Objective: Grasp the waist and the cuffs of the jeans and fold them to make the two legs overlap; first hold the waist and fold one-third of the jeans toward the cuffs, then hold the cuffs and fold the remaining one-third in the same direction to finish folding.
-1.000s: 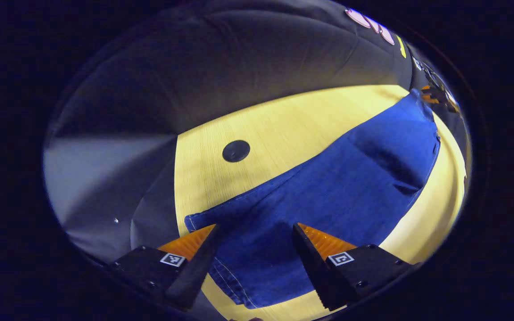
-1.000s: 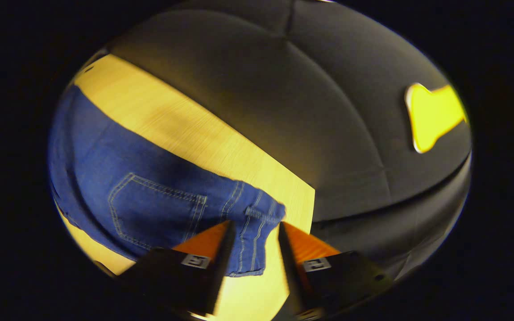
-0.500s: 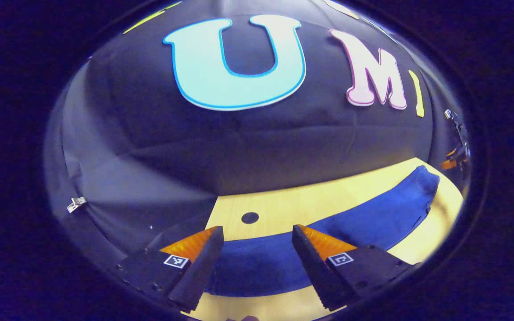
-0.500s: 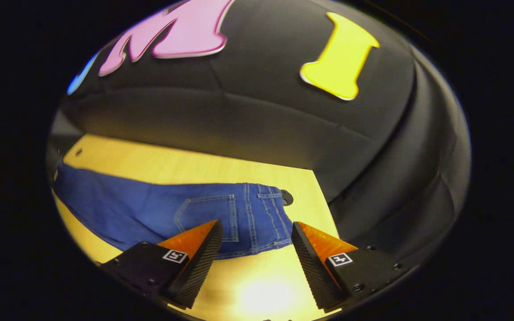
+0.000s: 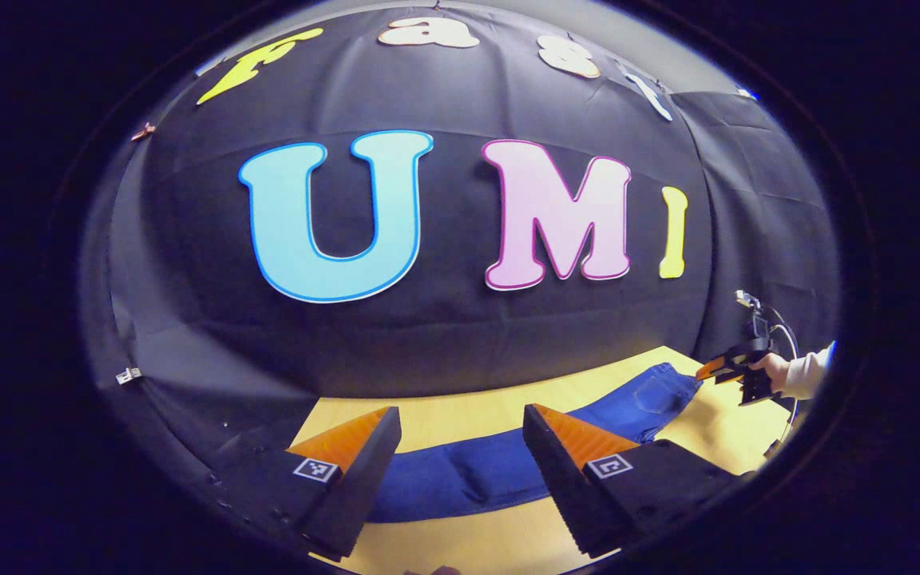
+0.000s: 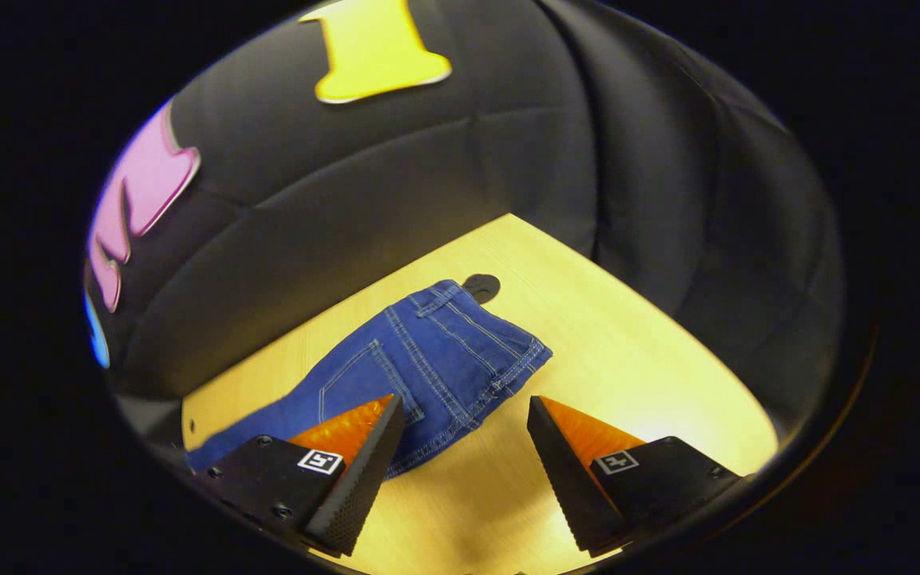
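We hold our left gripper (image 5: 460, 463) up with its two fingers wide apart. Our right gripper (image 6: 464, 463) is wide apart too, holding nothing.

The table (image 6: 652, 375) was a light wood-grain top, pale yellow under the booth lighting, with its far corner up around 12 o'clock in the right gripper view. The jeans (image 6: 436, 359) lay flat right on it, stretched out long, waist end toward that corner and the legs trailing off toward 8 o'clock. A small dark round hole (image 6: 481, 285) sat in the tabletop just past the waistband, touching the denim's edge from this angle. In the left gripper view the same table (image 5: 715, 427) ran across the bottom, with the jeans (image 5: 460, 479) as a long blue strip from 6 o'clock out toward 3 o'clock.
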A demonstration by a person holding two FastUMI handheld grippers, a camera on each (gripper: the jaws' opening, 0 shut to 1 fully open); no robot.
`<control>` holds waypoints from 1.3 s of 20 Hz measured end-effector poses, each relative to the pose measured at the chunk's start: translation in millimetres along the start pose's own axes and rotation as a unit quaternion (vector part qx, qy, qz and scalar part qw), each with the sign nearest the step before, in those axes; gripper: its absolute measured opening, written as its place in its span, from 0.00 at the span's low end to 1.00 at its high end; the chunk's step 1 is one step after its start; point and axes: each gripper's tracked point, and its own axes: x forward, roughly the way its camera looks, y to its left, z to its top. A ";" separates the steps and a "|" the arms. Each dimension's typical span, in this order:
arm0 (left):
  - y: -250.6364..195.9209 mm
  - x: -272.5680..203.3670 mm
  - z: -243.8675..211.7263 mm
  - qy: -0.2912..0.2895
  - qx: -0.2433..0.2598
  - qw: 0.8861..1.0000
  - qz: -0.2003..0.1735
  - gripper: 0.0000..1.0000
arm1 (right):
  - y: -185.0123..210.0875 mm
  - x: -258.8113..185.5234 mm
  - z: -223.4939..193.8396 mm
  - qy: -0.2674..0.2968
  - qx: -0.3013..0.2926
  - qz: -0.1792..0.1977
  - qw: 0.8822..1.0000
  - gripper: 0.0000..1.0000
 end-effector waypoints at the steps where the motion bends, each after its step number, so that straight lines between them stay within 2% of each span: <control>1: -10.7 0.4 4.1 0.001 0.009 1.000 -0.010 0.97 | -12.6 16.0 -0.9 0.000 0.005 -0.019 1.000 0.98; 3: -32.3 3.7 6.5 0.007 0.022 0.999 -0.036 0.97 | -25.0 30.3 1.9 -0.006 0.016 -0.051 0.999 0.97; 6: -50.9 12.9 4.4 0.016 0.024 0.998 -0.060 0.97 | -31.5 43.2 -10.5 0.033 0.057 -0.061 0.996 0.98; 7: -54.3 16.3 2.6 0.020 0.018 0.998 -0.064 0.97 | -29.8 45.3 4.9 0.007 0.068 -0.058 0.996 0.98; 8: -55.2 19.3 0.6 0.024 0.010 0.998 -0.065 0.97 | -26.6 53.5 12.5 0.001 0.081 -0.054 0.995 0.91; 9: -56.3 22.8 -1.9 0.029 0.001 0.998 -0.064 0.97 | -22.8 57.3 9.3 0.014 0.109 -0.050 0.993 0.97; 12: -53.5 30.2 -13.8 0.044 -0.030 0.997 -0.055 0.97 | -22.7 63.8 14.2 0.010 0.132 -0.051 0.990 1.00; 13: -50.9 30.6 -16.6 0.048 -0.039 0.997 -0.051 0.97 | -24.4 60.2 15.2 0.002 0.128 -0.057 0.990 0.93; 15: -46.2 32.3 -21.3 0.055 -0.051 0.996 -0.042 0.98 | -26.5 59.0 17.7 -0.001 0.125 -0.061 0.990 0.72; 16: -43.7 30.0 -24.7 0.059 -0.055 0.996 -0.038 0.98 | -28.7 63.2 18.1 -0.005 0.124 -0.068 0.990 0.76; 17: -41.0 28.5 -26.2 0.060 -0.058 0.996 -0.034 0.98 | -28.8 64.4 13.4 -0.005 0.124 -0.063 0.990 0.58; 18: -38.1 27.4 -28.3 0.062 -0.059 0.996 -0.030 0.98 | -27.5 66.4 13.0 -0.005 0.123 -0.052 0.991 0.48; 20: -32.2 25.6 -34.5 0.070 -0.061 0.995 -0.020 0.98 | -24.4 64.7 10.8 0.002 0.131 -0.031 0.991 0.37; 21: -29.5 24.6 -38.2 0.074 -0.063 0.995 -0.016 0.98 | -22.7 67.0 13.1 0.001 0.143 -0.017 0.990 0.22; 23: -26.1 22.7 -46.7 0.083 -0.066 0.994 -0.010 0.98 | -23.5 69.7 18.3 -0.018 0.146 -0.006 0.989 0.06; 26: -26.4 23.4 -49.8 0.086 -0.066 0.994 -0.010 0.98 | -11.3 47.3 38.2 -0.078 0.084 -0.001 0.993 0.05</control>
